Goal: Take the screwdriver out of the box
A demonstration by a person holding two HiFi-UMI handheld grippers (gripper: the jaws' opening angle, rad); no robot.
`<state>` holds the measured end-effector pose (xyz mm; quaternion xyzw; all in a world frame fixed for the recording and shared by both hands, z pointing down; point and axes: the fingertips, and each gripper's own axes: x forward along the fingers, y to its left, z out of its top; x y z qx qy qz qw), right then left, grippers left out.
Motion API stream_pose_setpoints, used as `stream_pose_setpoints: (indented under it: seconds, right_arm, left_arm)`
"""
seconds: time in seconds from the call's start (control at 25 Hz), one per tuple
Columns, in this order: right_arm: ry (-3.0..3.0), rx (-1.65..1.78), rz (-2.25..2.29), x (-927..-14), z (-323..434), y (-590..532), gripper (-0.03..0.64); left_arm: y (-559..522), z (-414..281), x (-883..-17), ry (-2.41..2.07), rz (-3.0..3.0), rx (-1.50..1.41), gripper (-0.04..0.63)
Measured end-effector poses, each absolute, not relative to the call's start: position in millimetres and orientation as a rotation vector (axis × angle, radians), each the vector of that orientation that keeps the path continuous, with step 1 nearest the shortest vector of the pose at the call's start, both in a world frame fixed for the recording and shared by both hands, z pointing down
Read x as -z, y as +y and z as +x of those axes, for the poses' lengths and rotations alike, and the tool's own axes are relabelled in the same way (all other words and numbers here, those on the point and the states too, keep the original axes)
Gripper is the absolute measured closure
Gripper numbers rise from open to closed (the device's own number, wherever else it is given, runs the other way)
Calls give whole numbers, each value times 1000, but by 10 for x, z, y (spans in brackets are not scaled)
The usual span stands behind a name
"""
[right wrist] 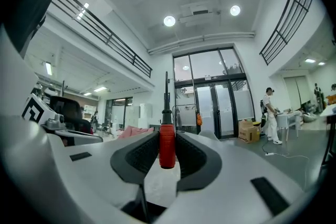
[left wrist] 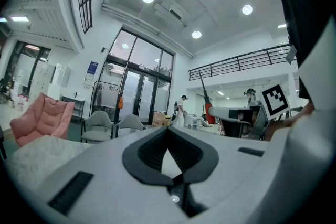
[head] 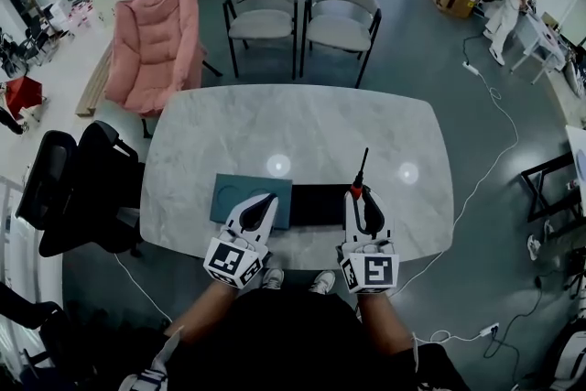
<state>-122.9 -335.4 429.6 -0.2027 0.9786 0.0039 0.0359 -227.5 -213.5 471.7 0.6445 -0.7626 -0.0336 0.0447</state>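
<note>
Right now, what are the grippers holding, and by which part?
The right gripper clamps the screwdriver by its red handle; the left gripper holds nothing.

A screwdriver (head: 359,176) with a short red handle, a black collar and 1 thin dark shaft is clamped by its handle between the jaws of the right gripper (head: 363,197), handle lowest, tip uppermost. The box (head: 316,204), low, flat and black inside, lies on the table's near edge, just under it.
</note>
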Motion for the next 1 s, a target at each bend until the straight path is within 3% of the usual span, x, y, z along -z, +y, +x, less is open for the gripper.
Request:
stream_pose_setpoints:
  seconds: [1.0]
  right_arm:
    - [2985,-42,-637,-4210,-1224,-3417,503]
  left_arm:
    - [-2172,-2242,-4638,-2328,1990,114,591]
